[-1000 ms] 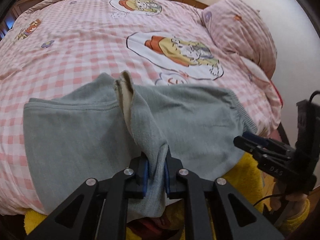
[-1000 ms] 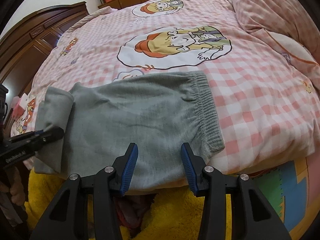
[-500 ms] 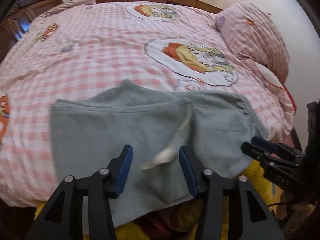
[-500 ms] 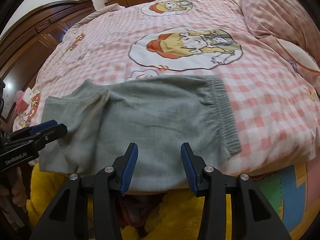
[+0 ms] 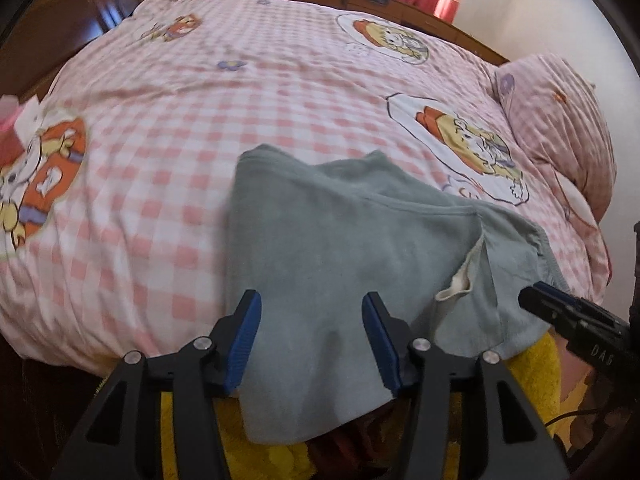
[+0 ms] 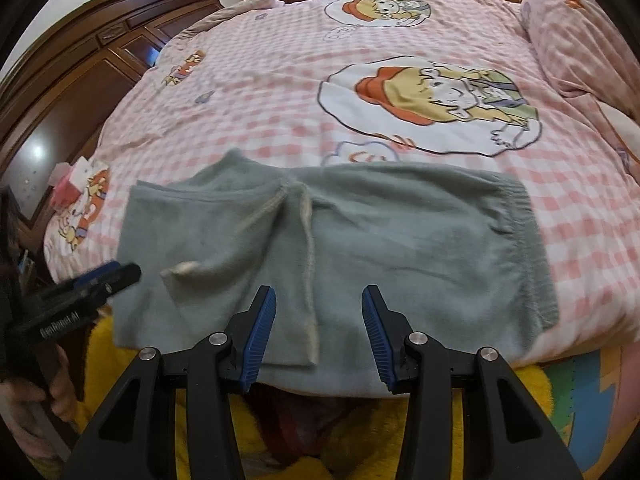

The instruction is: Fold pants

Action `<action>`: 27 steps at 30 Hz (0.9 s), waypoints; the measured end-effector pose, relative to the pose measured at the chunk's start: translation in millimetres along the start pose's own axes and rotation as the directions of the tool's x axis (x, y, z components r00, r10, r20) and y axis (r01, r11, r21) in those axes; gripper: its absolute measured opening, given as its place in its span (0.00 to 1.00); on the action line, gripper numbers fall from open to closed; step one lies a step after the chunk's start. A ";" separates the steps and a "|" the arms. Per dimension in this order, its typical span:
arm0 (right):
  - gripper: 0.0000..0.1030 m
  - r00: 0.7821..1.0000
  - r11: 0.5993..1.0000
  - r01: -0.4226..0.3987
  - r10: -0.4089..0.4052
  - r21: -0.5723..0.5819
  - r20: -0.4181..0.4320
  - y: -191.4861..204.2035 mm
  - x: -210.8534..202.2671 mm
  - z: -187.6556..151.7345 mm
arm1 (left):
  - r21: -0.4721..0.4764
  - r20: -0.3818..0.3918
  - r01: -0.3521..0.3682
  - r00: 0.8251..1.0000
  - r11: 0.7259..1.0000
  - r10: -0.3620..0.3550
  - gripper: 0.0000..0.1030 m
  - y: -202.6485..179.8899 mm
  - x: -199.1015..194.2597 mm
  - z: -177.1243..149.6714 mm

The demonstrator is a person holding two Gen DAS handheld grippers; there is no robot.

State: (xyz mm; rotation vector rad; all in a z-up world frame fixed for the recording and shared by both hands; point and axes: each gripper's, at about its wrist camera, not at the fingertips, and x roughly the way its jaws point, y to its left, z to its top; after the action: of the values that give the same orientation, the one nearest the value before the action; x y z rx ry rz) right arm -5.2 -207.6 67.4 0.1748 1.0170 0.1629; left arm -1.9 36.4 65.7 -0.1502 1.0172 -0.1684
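With the gray pants (image 6: 320,248) lying folded at the near edge of the bed (image 5: 280,120), I judge 1 fold done; my left gripper (image 5: 312,340) and right gripper (image 6: 318,332) both gape empty, so next I need fresh grips on an end

Left gripper (image 5: 311,334) let go of the pants (image 5: 360,248), jaws now wide apart, and swung toward 9 o'clock. The pinched fold dropped flat; pale lining (image 6: 182,269) shows, probably a pocket.
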 end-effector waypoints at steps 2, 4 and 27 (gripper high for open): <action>0.46 1.000 0.999 -0.029 0.029 0.015 0.002 7.9 1.8 9.5 | -0.006 0.001 -0.003 1.000 1.000 0.003 0.54 2.9 0.2 -1.4; 0.50 0.999 0.998 -0.055 0.054 0.028 0.005 14.2 4.6 18.8 | -0.007 0.003 -0.005 1.000 1.000 0.005 0.54 3.6 -0.1 -2.9; 0.55 0.994 0.990 -0.070 0.079 0.125 -0.074 -20.0 31.9 20.3 | -0.155 0.036 -0.012 0.999 0.988 0.018 0.54 59.1 -8.4 -4.2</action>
State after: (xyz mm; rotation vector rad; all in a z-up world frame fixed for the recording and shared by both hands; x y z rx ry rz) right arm 29.7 -221.5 47.0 0.3202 1.1005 0.1768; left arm -5.7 95.6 58.5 -0.2855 0.9934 -0.0724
